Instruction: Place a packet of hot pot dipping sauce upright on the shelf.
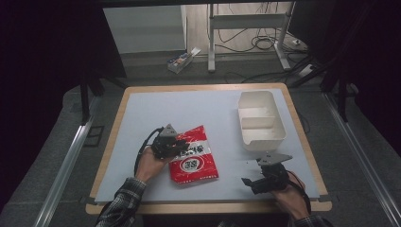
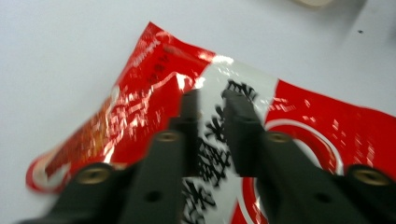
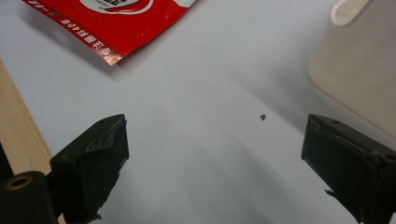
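Left gripper view has the red packet (image 2: 299,135) under the left tool (image 2: 212,100), whose jaws stand nearly together over the white printed band, seemingly pinching the film to lift it. In the high view the red packet (image 1: 194,156) lies flat on the surface (image 1: 156,106), left of centre, its long axis running from the near edge up toward the far right. The right tool (image 3: 215,154) waits wide open and empty near the white divided container (image 1: 261,119), likely the packet's destination.
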`<state>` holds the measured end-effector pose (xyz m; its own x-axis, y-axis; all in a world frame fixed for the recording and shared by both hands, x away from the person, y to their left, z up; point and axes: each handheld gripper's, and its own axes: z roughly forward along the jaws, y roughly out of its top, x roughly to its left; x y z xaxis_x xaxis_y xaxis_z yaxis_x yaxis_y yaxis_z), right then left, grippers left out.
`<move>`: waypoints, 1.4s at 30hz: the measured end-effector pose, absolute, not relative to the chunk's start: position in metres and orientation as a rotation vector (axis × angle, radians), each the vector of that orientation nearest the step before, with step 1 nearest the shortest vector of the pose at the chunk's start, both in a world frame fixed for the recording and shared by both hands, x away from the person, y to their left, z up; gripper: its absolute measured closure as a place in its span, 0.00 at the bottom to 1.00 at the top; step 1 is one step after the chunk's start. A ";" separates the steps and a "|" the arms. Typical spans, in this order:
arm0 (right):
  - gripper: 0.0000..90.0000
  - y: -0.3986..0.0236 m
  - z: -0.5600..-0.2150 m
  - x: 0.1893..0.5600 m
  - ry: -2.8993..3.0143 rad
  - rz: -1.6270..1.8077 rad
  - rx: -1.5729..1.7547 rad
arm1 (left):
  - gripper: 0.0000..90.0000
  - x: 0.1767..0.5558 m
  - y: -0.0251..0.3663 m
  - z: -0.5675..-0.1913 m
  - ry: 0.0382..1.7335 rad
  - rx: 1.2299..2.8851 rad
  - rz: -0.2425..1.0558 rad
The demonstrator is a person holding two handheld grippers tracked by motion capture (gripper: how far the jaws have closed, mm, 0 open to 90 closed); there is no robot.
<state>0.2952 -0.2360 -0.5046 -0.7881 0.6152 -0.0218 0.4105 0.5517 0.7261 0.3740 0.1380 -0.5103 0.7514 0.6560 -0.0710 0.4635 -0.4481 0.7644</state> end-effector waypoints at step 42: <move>0.08 -0.235 -0.507 0.295 2.537 1.051 0.843 | 1.00 0.452 0.103 -0.525 0.941 2.284 0.326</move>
